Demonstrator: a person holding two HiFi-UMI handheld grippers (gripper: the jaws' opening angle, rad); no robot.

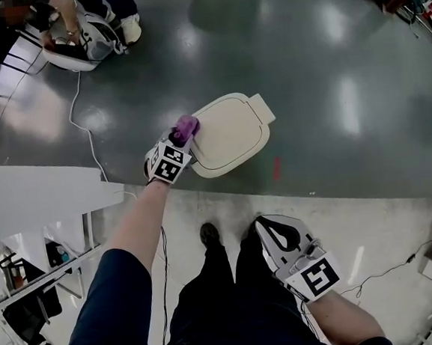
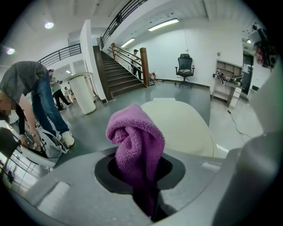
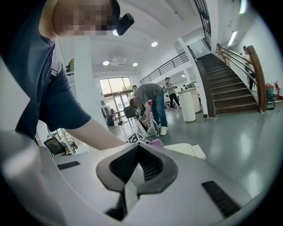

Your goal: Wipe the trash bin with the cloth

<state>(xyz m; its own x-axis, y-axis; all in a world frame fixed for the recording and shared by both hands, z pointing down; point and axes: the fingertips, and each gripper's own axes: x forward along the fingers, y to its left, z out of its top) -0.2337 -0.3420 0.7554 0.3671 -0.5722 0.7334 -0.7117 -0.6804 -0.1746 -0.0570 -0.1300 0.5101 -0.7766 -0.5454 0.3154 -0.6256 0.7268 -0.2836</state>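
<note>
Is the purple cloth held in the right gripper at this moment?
No, the right gripper is shut and empty, while the purple cloth is clamped in the left gripper.

Purple cloth [image 2: 136, 145] in left gripper [image 2: 140, 176], cream bin lid [image 2: 183, 126] beyond

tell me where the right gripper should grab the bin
Probably the tab on the far right edge of the bin: it juts past the rounded lid, flat enough for jaws. Come from the right, opposite the left gripper, shut on the cloth at its left.

Navy short sleeve [image 1: 112, 312], black trousers [image 1: 213, 311], white right tool [image 1: 266, 228] bearing black-and-white marker cube [image 1: 320, 277].
</note>
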